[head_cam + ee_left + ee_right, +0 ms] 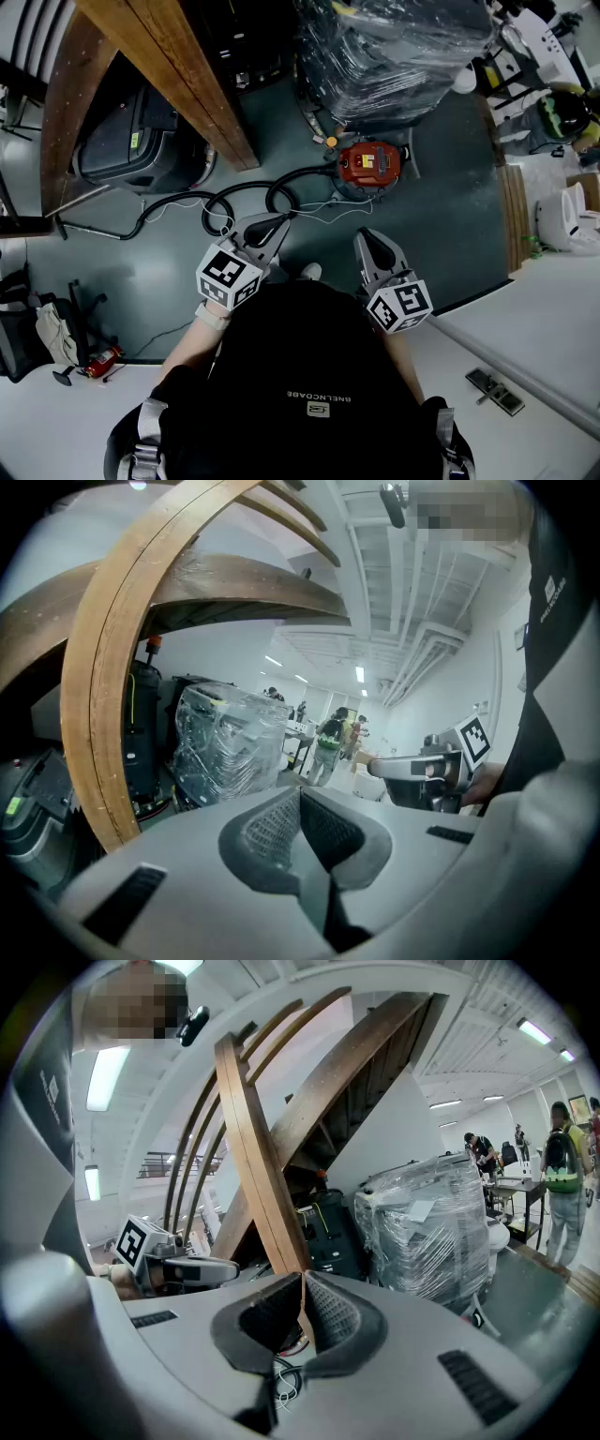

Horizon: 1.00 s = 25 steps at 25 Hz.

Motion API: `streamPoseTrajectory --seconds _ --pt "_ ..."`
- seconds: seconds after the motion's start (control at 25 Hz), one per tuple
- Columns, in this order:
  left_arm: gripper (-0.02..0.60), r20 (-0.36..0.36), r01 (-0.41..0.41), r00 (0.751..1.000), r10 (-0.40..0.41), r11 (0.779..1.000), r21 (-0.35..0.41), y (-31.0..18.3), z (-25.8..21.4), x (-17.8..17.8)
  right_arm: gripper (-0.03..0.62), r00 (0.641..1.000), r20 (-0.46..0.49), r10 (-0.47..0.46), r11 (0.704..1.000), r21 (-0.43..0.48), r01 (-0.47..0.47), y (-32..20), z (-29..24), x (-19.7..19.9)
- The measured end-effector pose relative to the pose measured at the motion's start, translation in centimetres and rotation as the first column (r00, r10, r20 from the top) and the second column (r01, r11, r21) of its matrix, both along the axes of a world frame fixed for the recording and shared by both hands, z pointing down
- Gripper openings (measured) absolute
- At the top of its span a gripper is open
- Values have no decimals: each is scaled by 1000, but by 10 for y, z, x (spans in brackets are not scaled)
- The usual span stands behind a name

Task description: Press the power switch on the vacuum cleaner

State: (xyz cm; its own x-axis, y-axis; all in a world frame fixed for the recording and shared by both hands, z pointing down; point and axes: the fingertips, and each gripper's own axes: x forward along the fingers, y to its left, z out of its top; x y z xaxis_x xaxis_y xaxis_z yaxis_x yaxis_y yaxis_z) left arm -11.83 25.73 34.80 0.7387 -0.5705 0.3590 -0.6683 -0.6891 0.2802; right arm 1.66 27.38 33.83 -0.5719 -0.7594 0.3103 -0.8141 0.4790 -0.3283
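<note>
Down on the grey floor (422,216), in the head view, the vacuum cleaner (368,164) sits well ahead of both tools. It is a small red canister with a dark top, and its black hose (234,197) loops off to the left past a wooden beam (178,84). A plastic-wrapped stack (394,47) stands just behind it. From this height I cannot pick out the power switch. I hold the left hand-held gripper (270,231) and the right hand-held gripper (368,242) close to the body with tips pointing forward. I judge this a ready pose before the reach down.

From the left gripper view, the left hand-held gripper (300,797) has its jaws pressed together with nothing between them. A closed tip should suit poking a button. The camera looks level at the wrapped stack (230,742), so the vacuum is out of sight.

From the right gripper view, the right hand-held gripper (303,1283) is likewise closed and empty. A loop of thin cable (281,1379) shows beneath it.
</note>
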Motion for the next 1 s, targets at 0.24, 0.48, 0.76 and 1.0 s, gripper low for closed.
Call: streamPoseTrajectory --seconds 0.24,0.48,0.76,1.0 --pt "15 -19 -20 1000 20 1000 17 -9 -5 -5 32 1000 -2 -9 1000 -2 9 -8 1 -16" --pt "15 -38 -20 999 21 1000 19 -21 -5 -24 32 1000 1 -6 1000 -16 6 -19 2 -38" --pt "15 -53 -39 998 39 999 19 -41 2 -58 32 1000 -21 17 1000 -21 -17 -45 5 -69" --pt "15 -68 -67 995 67 998 6 -56 10 -83 32 999 -27 25 999 -20 -26 -69 4 -100"
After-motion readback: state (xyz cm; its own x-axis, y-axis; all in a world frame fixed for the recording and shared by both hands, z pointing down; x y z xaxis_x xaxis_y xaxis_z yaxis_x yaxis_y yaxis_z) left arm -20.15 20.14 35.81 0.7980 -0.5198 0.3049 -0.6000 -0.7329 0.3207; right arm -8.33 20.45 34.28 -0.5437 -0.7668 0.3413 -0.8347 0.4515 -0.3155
